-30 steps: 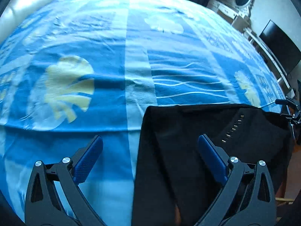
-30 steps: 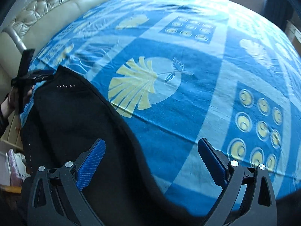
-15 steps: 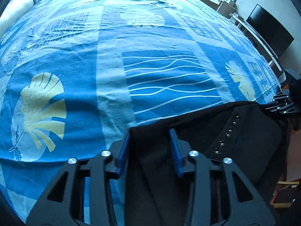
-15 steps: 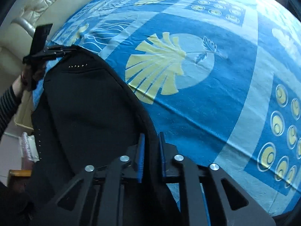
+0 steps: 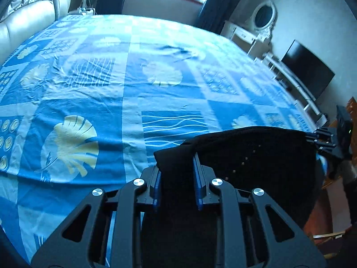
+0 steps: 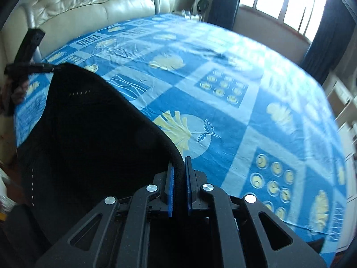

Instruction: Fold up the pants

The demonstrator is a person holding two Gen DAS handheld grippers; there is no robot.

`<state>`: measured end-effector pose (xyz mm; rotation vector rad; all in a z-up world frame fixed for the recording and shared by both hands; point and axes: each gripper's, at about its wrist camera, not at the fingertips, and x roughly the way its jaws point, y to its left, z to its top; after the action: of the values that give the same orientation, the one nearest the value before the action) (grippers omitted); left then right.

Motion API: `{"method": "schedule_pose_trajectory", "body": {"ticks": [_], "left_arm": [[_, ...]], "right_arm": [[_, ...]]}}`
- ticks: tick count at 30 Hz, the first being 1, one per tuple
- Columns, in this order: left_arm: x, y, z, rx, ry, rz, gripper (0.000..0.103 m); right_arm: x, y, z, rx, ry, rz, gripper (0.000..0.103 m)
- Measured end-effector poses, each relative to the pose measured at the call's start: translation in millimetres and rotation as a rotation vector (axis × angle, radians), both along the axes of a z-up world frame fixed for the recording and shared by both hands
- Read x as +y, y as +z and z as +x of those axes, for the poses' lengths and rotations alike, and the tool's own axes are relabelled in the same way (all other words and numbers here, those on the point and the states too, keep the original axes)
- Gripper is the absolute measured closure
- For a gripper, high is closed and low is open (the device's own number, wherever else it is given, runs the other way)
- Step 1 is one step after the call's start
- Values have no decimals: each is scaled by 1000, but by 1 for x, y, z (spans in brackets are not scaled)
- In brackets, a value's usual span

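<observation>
Left hand-held gripper (image 5: 176, 174): jaws have just been closing, blue pads now clamp a bunched corner of the black pants (image 5: 256, 156), a thick wad between them. Right hand-held gripper (image 6: 179, 174): jaws nearly together, pinching a thin rolled edge of the same pants (image 6: 89, 134). From each wrist view the other gripper shows at the far end of the garment, at its edge.

Pants hang stretched between the two grippers at the near edge of the bed, top edge raised off the sheet, rest draping down in front. Fabric is matte black, soft knit-like, with a short row of small pale studs or stitches near one end and another dotted line lower down.

Bed sheet (image 5: 133, 89) is blue cotton-looking patchwork print: pale yellow shells and leaves, wavy white lines, circle grids; lightly wrinkled. Headboard (image 6: 89, 6) is cream tufted leather, buttoned. Window (image 6: 279, 0) with dark blue curtains behind, black TV screen (image 5: 308, 76) on a white unit.
</observation>
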<state>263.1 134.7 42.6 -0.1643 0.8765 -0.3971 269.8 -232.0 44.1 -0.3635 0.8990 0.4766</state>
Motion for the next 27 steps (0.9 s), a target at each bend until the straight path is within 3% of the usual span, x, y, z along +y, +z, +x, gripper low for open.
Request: {"method": "schedule_pose_trajectory", "body": {"ticks": [3, 8, 9, 15, 20, 25, 27], "left_arm": [[3, 10, -33, -21, 1, -15, 81], [9, 16, -102, -37, 24, -30, 85], [11, 15, -115, -38, 34, -35, 94], [19, -6, -173, 6, 75, -92, 95], [23, -34, -197, 68, 117, -120, 95], [26, -64, -219, 143, 166, -112, 88], [29, -71, -227, 162, 190, -118, 70]], "right_arm": [[10, 4, -38, -80, 20, -46, 94], [14, -4, -104, -132, 35, -80, 94], [14, -9, -118, -132, 32, -88, 94], [18, -43, -169, -103, 25, -123, 94], [25, -76, -190, -50, 13, -139, 94], [27, -88, -203, -26, -9, -152, 78], [21, -82, -207, -11, -35, -119, 59]]}}
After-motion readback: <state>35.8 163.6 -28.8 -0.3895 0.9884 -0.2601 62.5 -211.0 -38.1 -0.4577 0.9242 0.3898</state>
